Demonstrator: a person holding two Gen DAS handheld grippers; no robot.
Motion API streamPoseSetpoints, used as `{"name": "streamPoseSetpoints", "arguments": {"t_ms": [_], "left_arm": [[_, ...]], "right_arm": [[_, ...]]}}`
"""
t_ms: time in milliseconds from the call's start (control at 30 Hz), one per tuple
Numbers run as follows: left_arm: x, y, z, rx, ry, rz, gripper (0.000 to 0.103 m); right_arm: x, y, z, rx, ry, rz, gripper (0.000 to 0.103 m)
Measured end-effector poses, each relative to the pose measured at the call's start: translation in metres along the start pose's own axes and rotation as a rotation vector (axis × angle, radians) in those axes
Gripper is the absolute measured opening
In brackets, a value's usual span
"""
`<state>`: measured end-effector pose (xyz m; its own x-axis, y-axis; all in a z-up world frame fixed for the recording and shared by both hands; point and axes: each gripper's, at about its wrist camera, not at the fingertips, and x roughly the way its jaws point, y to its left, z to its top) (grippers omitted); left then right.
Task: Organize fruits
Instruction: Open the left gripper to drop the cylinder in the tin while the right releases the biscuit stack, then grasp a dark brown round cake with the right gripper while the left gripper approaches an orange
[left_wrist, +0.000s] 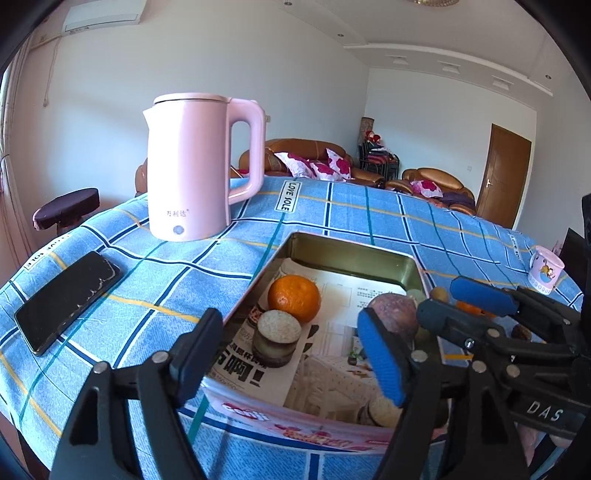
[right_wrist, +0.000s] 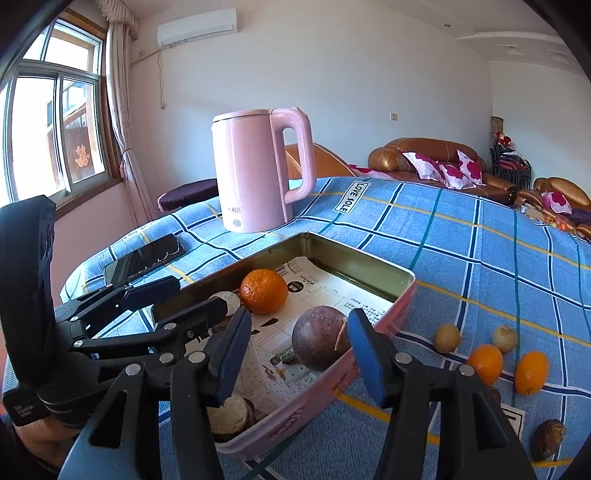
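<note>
Both grippers hover over the near end of a paper-lined tin (left_wrist: 354, 254), jaws spread and pinching nothing. In the tin lie a tangerine (left_wrist: 294, 298), a purple passion fruit (right_wrist: 320, 338) and round biscuits (left_wrist: 277, 338). The left gripper (left_wrist: 291, 354) frames the biscuits; the right gripper (right_wrist: 299, 354) frames the passion fruit. Only the right wrist view shows the fruits still on the tablecloth (right_wrist: 461, 236) right of the tin: two kumquats (right_wrist: 484, 363), two small tan fruits (right_wrist: 447, 338), one brown one (right_wrist: 548, 439). Only the left view shows a mug (left_wrist: 546, 270).

Kettle (left_wrist: 192, 166) beyond open tin (left_wrist: 351, 254)
</note>
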<state>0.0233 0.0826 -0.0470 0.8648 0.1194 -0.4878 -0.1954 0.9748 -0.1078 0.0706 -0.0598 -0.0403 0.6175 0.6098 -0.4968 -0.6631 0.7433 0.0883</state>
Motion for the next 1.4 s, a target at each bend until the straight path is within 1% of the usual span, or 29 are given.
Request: {"name": "streamPoseSetpoints", "arguments": {"t_ms": [67, 167, 200, 300, 433, 533, 633, 767, 933, 1067, 1133, 1167, 1267, 1333, 1400], "left_arm": [[-0.006, -0.007, 0.002, 0.012, -0.021, -0.012, 0.08], [-0.013, -0.021, 0.006, 0.032, -0.039, -0.031, 0.087], [-0.014, -0.026, 0.006, 0.038, -0.045, -0.037, 0.088], [-0.015, -0.043, 0.009, 0.064, -0.044, -0.069, 0.088], [-0.01, -0.072, 0.01, 0.113, -0.022, -0.118, 0.088], [-0.006, -0.091, 0.011, 0.141, -0.006, -0.152, 0.088], [0.003, -0.108, 0.013, 0.169, 0.025, -0.174, 0.088], [0.018, -0.125, 0.015, 0.189, 0.059, -0.189, 0.088], [0.028, -0.133, 0.016, 0.183, 0.091, -0.2, 0.088], [0.03, -0.133, 0.015, 0.184, 0.098, -0.201, 0.088], [0.031, -0.133, 0.015, 0.185, 0.101, -0.204, 0.088], [0.031, -0.133, 0.015, 0.186, 0.101, -0.204, 0.088], [0.033, -0.135, 0.016, 0.194, 0.107, -0.207, 0.088], [0.033, -0.138, 0.016, 0.203, 0.108, -0.21, 0.088], [0.034, -0.14, 0.017, 0.206, 0.11, -0.215, 0.088]], "right_arm": [[-0.01, -0.005, -0.002, -0.006, -0.019, -0.036, 0.057], [-0.029, -0.022, -0.007, 0.01, -0.036, -0.084, 0.057], [-0.037, -0.03, -0.009, 0.023, -0.037, -0.104, 0.057], [-0.055, -0.058, -0.016, 0.067, -0.032, -0.193, 0.057], [-0.071, -0.1, -0.028, 0.126, 0.016, -0.336, 0.057], [-0.08, -0.126, -0.038, 0.181, 0.061, -0.375, 0.057], [-0.087, -0.141, -0.044, 0.195, 0.101, -0.407, 0.057], [-0.091, -0.156, -0.051, 0.238, 0.132, -0.385, 0.057], [-0.088, -0.159, -0.053, 0.239, 0.166, -0.372, 0.057], [-0.08, -0.161, -0.058, 0.246, 0.222, -0.362, 0.056], [-0.074, -0.163, -0.062, 0.254, 0.263, -0.349, 0.055], [-0.072, -0.165, -0.064, 0.265, 0.274, -0.327, 0.055], [-0.07, -0.164, -0.065, 0.266, 0.283, -0.311, 0.048], [-0.067, -0.162, -0.066, 0.261, 0.295, -0.304, 0.038], [-0.066, -0.161, -0.065, 0.257, 0.299, -0.304, 0.038]]}}
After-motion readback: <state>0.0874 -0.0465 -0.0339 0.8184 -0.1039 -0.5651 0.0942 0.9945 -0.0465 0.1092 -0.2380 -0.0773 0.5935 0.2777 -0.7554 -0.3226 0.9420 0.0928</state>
